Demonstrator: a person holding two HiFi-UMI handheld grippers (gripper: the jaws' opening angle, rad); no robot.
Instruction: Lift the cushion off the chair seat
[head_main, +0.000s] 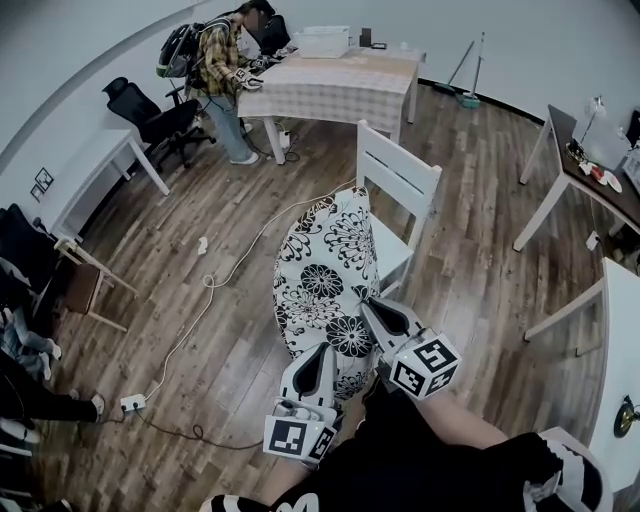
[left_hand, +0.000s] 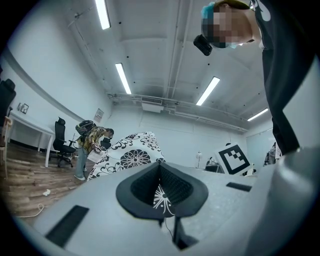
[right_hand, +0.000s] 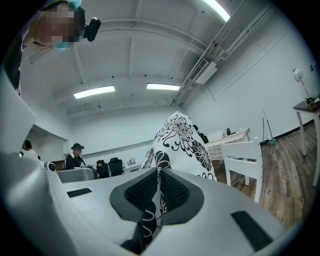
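Holding the cushion (head_main: 325, 270) by its near edge, you have both tools committed. Left tool (head_main: 320, 352): jaws closed on the patterned fabric at the lower corner. Right tool (head_main: 373, 308): jaws closed on the same edge, a little further along. Each gripper view shows a fold of printed cloth pinched flat between the pads.

Two grips set apart on one edge, probably so the soft pad neither folds nor swings.

The cushion is in the air between you and the white chair (head_main: 398, 172), and it rises ahead of the jaws in both gripper views. Its far end reaches toward the seat (head_main: 388, 252). From the head view you cannot tell whether it touches there.

Judgement: the lift looks nearly or fully done, apart from clearing that far end.

Note the cable (head_main: 215, 290) on the floor (head_main: 480, 270) to your left. Mind it if you step that way.
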